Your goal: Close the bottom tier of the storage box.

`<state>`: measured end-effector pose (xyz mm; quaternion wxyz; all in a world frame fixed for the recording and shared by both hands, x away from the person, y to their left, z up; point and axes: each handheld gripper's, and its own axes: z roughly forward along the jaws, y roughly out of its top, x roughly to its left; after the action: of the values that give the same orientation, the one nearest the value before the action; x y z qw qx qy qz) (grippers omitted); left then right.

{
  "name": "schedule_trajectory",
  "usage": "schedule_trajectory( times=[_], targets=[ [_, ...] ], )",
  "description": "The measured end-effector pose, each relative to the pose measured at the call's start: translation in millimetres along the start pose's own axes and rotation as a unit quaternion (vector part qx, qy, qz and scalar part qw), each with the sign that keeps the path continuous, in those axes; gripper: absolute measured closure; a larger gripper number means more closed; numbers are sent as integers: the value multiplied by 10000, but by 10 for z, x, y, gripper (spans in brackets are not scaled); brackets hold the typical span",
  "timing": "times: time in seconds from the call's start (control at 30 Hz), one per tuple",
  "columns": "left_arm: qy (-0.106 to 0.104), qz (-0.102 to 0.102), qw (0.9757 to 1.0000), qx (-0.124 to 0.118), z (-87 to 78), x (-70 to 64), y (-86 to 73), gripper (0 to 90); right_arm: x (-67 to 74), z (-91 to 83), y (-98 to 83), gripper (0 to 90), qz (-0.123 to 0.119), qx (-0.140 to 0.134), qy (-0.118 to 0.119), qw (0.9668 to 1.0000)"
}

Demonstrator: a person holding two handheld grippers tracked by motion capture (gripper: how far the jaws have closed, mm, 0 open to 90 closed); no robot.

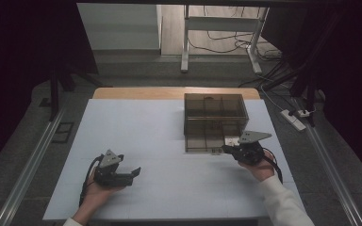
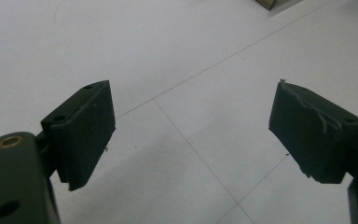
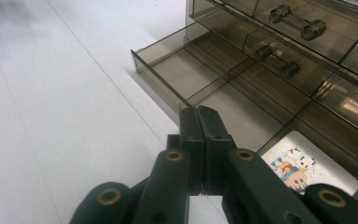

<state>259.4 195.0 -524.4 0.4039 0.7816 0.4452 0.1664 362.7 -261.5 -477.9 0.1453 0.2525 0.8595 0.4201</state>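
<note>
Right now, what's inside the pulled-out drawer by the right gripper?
The open drawer has divided compartments. One near the right gripper holds a white cartoon card; the others in view look empty. The gripper's shut jaws cover part of the drawer's front.

One smoky transparent drawer cabinet (image 1: pixel 215 113) stands on the one white table (image 1: pixel 160 179) at about one o'clock, with one drawer (image 3: pixel 223 88) pulled out and one picture card (image 3: pixel 303 168) lying inside it. Two black grippers are counted, the left gripper (image 1: pixel 134 173) at seven o'clock and the right gripper (image 1: pixel 226 149) at four, and two drawer handles (image 3: pixel 276 60) show in the right gripper view.
</note>
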Motion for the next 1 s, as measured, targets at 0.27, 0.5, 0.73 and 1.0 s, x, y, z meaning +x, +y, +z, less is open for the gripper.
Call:
schedule_trajectory(
  times=[0.27, 0.5, 0.73, 1.0],
  targets=[
    [-4, -3, 10000, 2, 2, -2, 0, 145, -20, 52, -34, 893, 28, 238, -165, 9996],
    [-8, 3, 10000, -4, 2, -4, 1, 145, -34, 83, -62, 893, 21, 396, -252, 9989],
    [-12, 8, 10000, -3, 1, -8, 1, 145, -53, 113, -96, 893, 2, 557, -308, 9980],
    [-16, 2, 10000, 10, 8, -7, 1, 145, -79, 169, -147, 893, 34, 741, -350, 9966]
  ],
)
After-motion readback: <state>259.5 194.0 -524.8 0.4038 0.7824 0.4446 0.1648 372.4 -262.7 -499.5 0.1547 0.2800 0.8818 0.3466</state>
